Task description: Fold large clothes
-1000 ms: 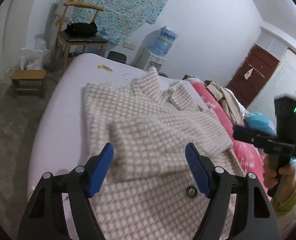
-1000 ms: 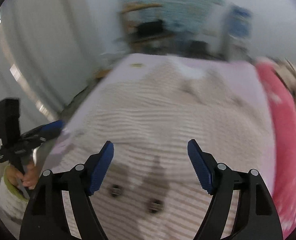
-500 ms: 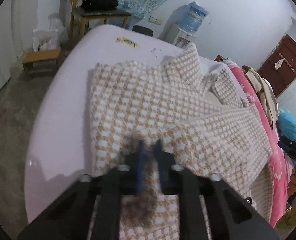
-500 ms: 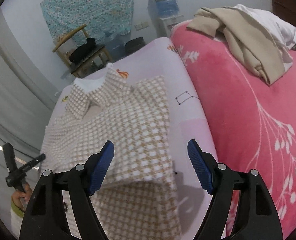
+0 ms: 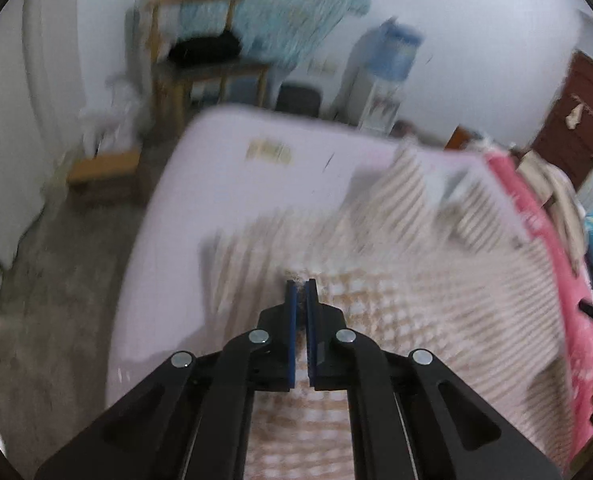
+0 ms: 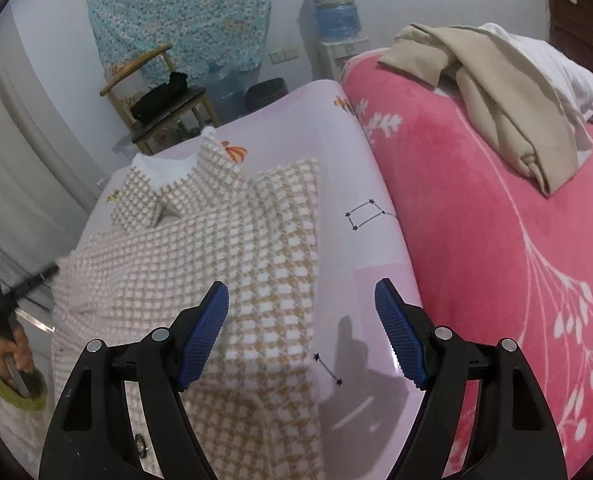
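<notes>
Tan-and-white check is seen on the coat (image 6: pixel 216 256), white on its collar lining. The sheet (image 6: pixel 360 184) is printed pale lilac; the blanket (image 6: pixel 496 264) pink with white branches. Blue pads (image 6: pixel 206 336) are carried on black gripper arms. A teal floral cloth (image 6: pixel 192 12) is hung behind.

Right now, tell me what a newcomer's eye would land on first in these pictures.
The checked tan-and-white coat spread over the pale lilac bed sheet catches the eye first, its collar toward the far end of the bed. Beside it on the right lies a bright pink floral blanket with a beige garment heaped at its far end. The left tongs are shut on the coat's fabric, while the right tongs hang open over the coat's right edge.
</notes>
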`<state>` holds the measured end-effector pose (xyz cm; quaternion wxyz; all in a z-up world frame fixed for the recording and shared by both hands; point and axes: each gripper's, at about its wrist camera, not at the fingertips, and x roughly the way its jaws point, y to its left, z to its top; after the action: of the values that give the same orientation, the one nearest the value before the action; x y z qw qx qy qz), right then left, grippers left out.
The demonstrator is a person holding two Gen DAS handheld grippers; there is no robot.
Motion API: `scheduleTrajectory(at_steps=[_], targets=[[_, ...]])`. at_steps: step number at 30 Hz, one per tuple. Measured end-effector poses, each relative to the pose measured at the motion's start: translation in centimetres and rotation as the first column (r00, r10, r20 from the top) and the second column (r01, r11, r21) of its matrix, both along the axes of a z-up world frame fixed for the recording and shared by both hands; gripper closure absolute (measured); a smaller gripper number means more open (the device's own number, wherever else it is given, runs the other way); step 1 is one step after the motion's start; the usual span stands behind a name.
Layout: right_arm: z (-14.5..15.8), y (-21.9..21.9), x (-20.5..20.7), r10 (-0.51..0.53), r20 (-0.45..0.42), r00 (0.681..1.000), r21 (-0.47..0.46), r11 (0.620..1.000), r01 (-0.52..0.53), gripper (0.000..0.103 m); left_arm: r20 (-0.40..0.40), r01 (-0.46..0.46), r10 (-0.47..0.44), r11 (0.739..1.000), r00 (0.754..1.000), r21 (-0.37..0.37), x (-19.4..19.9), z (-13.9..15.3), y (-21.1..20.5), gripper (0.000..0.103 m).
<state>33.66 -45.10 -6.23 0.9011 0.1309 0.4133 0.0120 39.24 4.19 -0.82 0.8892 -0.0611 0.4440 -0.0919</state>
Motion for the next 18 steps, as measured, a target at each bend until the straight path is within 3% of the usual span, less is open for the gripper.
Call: scheduleTrajectory(at_steps=[4, 10, 13, 18], targets=[[-0.2, 0.5, 2.1, 0.013, -0.008, 1.000, -0.019, 1.000, -0.013, 0.039, -0.001, -0.027, 0.027, 0.997, 1.000, -0.078, -1.1, -0.2, 1.8, 0.099], [-0.4, 2.0, 3.5, 0.042, 0.011, 0.999, -0.033, 0.999, -0.042, 0.040, 0.052, -0.009, 0.013, 0.998, 0.999, -0.063, -1.8, 2.3, 0.8, 0.099], [-1.1, 2.5, 3.4, 0.053, 0.000, 0.999, -0.063, 0.997, -0.053, 0.040, 0.009, -0.023, 0.024, 0.998, 1.000, -0.064, -1.4, 1.7, 1.1, 0.099], [-1.9, 1.9, 3.2, 0.034, -0.028, 0.999, -0.083, 0.996, -0.036, 0.040, -0.122, -0.066, 0.062, 0.997, 0.991, -0.031, -0.2, -2.6, 2.1, 0.092]])
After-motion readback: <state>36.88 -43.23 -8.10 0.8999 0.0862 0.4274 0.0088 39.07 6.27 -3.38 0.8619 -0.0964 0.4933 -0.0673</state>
